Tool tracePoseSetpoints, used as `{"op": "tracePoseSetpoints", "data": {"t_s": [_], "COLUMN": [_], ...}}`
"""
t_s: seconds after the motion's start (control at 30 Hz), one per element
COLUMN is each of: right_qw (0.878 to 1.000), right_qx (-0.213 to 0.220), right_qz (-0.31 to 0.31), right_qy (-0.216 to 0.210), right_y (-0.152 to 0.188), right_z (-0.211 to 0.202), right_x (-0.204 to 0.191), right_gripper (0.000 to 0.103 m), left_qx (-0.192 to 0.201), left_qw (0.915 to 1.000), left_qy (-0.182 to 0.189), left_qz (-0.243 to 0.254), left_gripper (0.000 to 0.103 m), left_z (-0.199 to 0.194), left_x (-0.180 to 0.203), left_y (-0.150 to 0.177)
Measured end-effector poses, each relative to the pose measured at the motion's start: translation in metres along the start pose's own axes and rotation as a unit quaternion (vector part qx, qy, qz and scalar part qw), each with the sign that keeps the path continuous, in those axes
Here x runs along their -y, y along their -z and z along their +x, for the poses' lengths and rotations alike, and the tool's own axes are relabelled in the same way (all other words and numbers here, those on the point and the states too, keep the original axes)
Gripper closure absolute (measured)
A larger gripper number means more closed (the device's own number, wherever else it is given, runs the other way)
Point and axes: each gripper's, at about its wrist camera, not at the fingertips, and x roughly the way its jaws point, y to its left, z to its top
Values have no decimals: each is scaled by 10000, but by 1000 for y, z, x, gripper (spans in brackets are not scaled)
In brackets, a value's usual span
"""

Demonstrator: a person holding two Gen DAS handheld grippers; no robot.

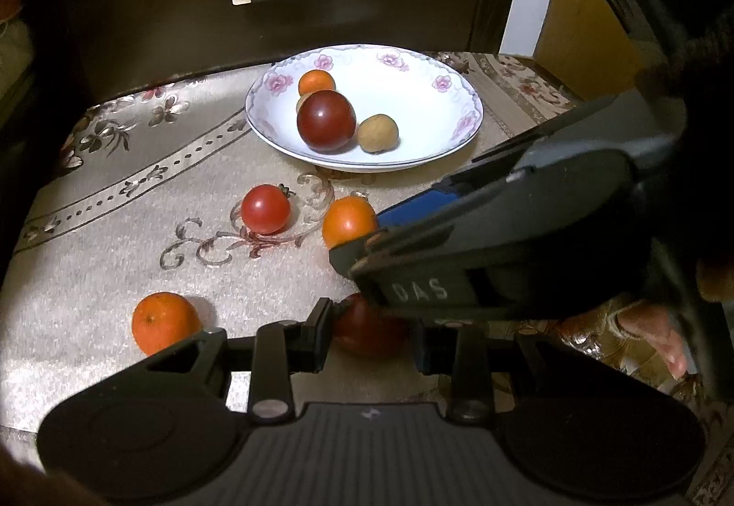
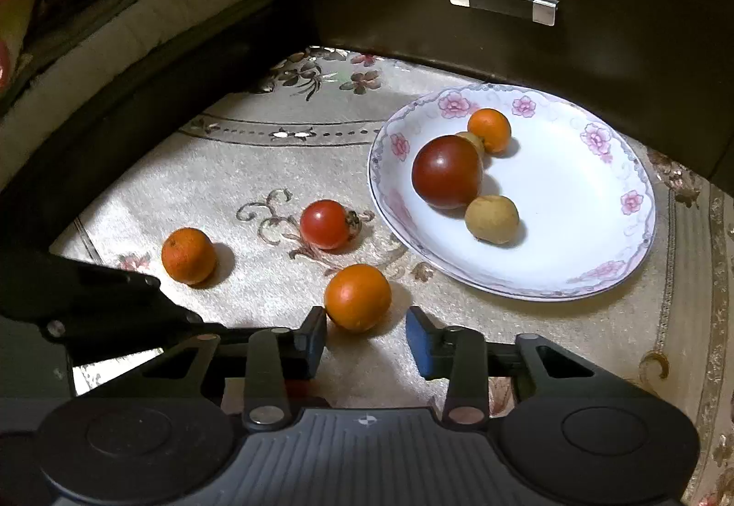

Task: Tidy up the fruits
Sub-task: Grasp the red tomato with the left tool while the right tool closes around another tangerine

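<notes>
Right gripper (image 2: 366, 336), jaws parted and empty, has an orange (image 2: 358, 296) low centre, just ahead; left gripper (image 1: 370, 334) brackets a dark tomato (image 1: 367, 329).

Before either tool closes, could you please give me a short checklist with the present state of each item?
1. Right tool open: ok.
2. Orange lined up with the right tool: not ok; it sits just ahead of the fingertips, toward the left finger.
3. Left tool open around the dark red fruit: ok.
4. Left tool's grip firm: cannot tell; the right tool's body hides part of it.
5. Plate has free space: ok.
6. Loose tomato clear of both tools: ok.
</notes>
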Motion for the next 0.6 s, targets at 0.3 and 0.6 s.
{"op": "tracePoseSetpoints", "data": {"t_s": [0.3,0.6], "right_qw": [10000,9997], "right_qx": [-2,-96], "right_qz": [56,183], "right_qy": [50,108], "right_y": [0,14], "right_z": [-4,-20], "right_x": [7,23], "right_gripper": [78,78], "left_qx": [23,3], "left_qw": [10000,9999], "left_qy": [-27,-119], "left_qz": [-47,59], "left_gripper": [63,63], "left_z": [-3,-2], "left_x": [-4,-3], "left_y": [2,2]}}
